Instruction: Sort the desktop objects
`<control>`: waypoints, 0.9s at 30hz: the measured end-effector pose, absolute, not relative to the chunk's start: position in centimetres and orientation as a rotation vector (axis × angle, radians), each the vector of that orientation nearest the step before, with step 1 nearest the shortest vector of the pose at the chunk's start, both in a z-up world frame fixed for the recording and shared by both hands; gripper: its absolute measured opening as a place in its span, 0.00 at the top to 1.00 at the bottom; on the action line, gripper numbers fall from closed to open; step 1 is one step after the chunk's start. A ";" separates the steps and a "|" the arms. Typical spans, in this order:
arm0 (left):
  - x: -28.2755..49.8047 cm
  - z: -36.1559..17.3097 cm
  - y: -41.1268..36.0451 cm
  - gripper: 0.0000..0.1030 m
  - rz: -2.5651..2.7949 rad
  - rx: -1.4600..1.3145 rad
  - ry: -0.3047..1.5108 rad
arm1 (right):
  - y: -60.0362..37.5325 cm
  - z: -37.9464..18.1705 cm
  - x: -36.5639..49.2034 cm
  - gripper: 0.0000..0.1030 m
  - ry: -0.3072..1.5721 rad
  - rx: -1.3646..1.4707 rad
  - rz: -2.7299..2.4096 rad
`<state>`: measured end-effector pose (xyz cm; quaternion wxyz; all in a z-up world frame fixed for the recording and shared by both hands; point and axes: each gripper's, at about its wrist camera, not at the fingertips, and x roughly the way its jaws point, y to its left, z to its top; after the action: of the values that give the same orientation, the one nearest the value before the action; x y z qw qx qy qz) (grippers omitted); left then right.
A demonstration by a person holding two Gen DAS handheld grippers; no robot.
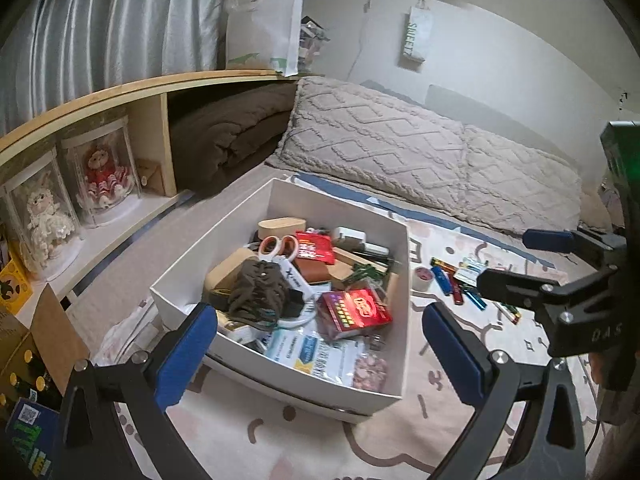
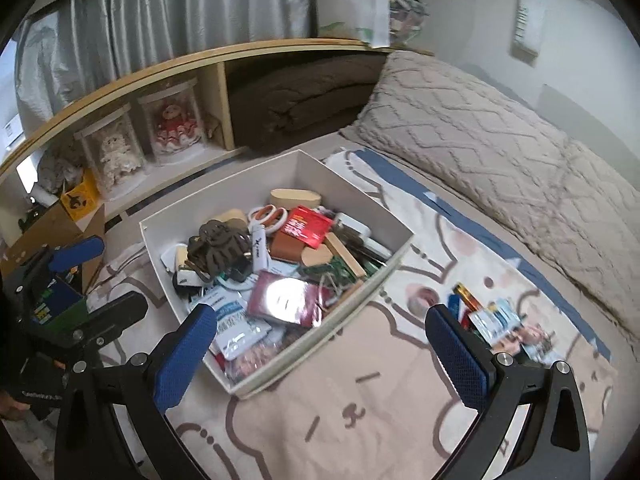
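Both my grippers spread, empty: left gripper [image 1: 320, 336], right gripper [image 2: 320, 344]. I'd drop on one top item in white box [image 1: 224, 240], centre frame.

White box [image 1: 200, 256]; red packet [image 1: 356, 310]; orange-handled scissors [image 1: 278, 246]; beige diamond-quilted pillow [image 1: 400, 148]; blue-padded hand-held gripper [image 1: 320, 340].

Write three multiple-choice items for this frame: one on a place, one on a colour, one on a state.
1. Where do the lighters lie?
A. in the white box
B. on the blanket beside the box
C. on the shelf

2. What colour are the scissors' handles?
A. orange
B. green
C. black

3. How is the left hand-held gripper?
A. shut on a packet
B. shut and empty
C. open and empty

Answers: B, they rest on the blanket right of the white box; A, orange loops show; C, its blue pads stand wide apart, holding nothing.
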<state>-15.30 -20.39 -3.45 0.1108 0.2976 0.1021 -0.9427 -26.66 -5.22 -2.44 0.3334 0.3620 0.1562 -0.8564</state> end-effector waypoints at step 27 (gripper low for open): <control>-14.6 -0.5 -14.9 0.00 -2.905 0.905 0.180 | 5.4 -0.3 -21.1 0.00 0.250 1.008 -2.497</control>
<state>-14.59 -14.89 -0.47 0.0470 0.2966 0.0589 -0.9520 -21.11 5.39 -0.29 0.2169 0.3638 0.0901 -0.9014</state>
